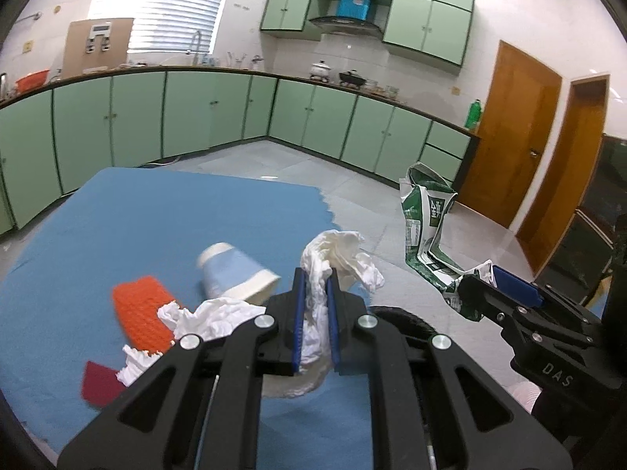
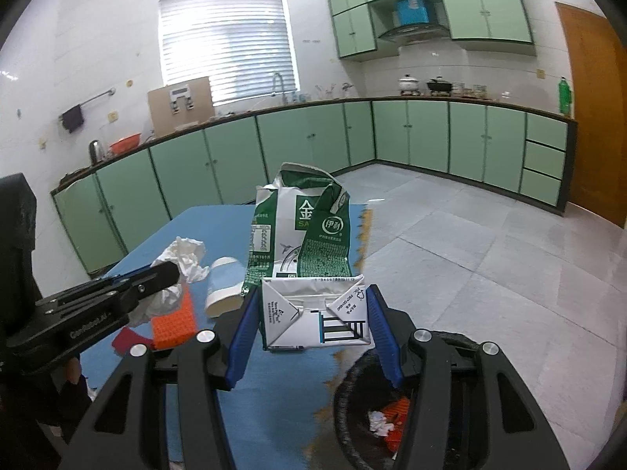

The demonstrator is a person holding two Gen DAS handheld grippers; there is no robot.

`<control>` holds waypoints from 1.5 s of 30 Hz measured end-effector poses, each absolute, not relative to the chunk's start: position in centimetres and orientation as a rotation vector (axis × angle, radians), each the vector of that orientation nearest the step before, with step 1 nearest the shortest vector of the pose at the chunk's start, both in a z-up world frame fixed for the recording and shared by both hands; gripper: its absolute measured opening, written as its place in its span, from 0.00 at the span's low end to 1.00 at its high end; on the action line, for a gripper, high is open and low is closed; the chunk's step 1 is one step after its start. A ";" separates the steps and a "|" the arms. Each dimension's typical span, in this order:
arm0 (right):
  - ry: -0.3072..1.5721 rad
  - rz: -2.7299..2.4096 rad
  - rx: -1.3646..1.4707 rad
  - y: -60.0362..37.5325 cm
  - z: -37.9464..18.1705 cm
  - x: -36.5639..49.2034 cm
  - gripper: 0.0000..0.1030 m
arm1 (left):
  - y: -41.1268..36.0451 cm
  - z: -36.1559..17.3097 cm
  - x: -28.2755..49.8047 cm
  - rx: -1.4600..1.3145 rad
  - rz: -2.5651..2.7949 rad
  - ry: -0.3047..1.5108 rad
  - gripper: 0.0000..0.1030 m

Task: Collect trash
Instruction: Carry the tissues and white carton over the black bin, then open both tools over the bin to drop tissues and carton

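left tool [image 1: 315, 297] grips tissue [image 1: 333, 258] (right tool [image 2: 313, 315]: carton [image 2: 301, 231]).

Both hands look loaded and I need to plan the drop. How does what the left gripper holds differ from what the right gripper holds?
The left gripper pinches a soft, crumpled white tissue with its fingers nearly together; the right gripper clamps a stiff green-and-white milk carton with its fingers much wider apart. The tissue is plain and shapeless; the carton is printed, torn open on top and standing upright by its folded base. Both are held off the blue table.
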State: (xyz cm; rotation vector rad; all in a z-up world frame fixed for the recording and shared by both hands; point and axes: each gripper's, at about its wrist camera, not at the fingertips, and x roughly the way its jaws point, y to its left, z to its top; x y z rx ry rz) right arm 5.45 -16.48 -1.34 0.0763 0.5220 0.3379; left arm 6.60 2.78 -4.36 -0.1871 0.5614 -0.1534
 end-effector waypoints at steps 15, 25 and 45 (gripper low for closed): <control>0.522 0.175 0.103 -24.3 -1.8 5.5 0.52 | -6.7 -4.0 9.9 -0.149 -0.340 0.542 0.09; 0.523 0.071 0.121 -29.3 -2.4 6.0 0.52 | -12.4 -4.7 12.2 -0.138 -0.445 0.545 0.09; 0.712 0.002 0.172 -33.9 -10.8 10.9 0.53 | -18.0 -12.8 19.1 -0.126 -0.473 0.740 0.12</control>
